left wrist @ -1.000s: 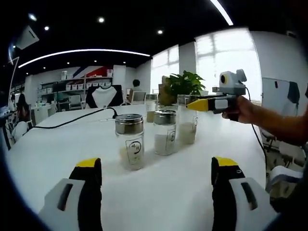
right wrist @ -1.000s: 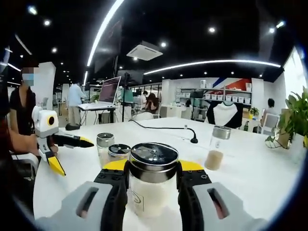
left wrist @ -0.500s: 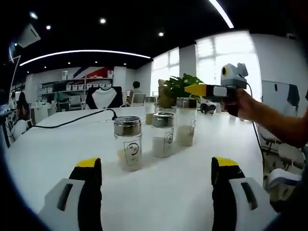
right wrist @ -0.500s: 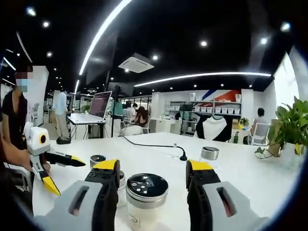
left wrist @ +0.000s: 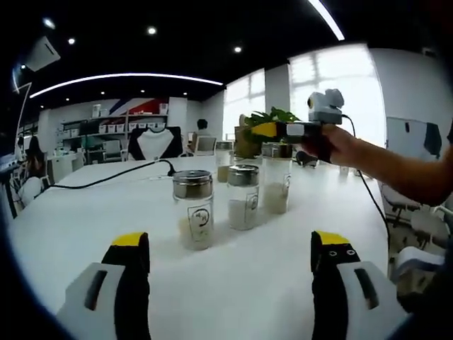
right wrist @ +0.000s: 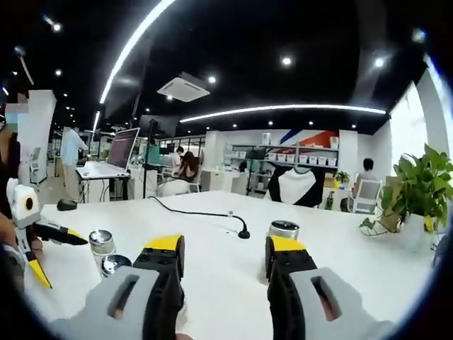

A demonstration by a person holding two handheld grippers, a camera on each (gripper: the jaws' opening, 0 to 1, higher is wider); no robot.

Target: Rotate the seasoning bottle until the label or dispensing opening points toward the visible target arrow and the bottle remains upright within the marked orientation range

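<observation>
Several glass seasoning bottles with metal lids stand upright on the white table (left wrist: 78,212). In the left gripper view the nearest bottle (left wrist: 193,210) shows a round label toward me, with a second bottle (left wrist: 243,197) and a third bottle (left wrist: 277,178) behind it. My left gripper (left wrist: 231,239) is open, well short of the nearest one. A hand holds my right gripper (left wrist: 269,129) just above the third bottle. In the right gripper view my right gripper (right wrist: 223,248) is open with nothing between its jaws; one bottle (right wrist: 283,230) peeks out behind its right jaw.
A fourth bottle (left wrist: 223,160) and a potted plant (left wrist: 272,120) stand at the table's far side. A black cable (left wrist: 106,177) crosses the table. Two more bottles (right wrist: 103,243) and the left gripper (right wrist: 66,263) sit at the left of the right gripper view. People and desks are far behind.
My right gripper let go of the bottle it held and rose above it, then drifted left over the row. The left gripper stayed open and nearly still.
</observation>
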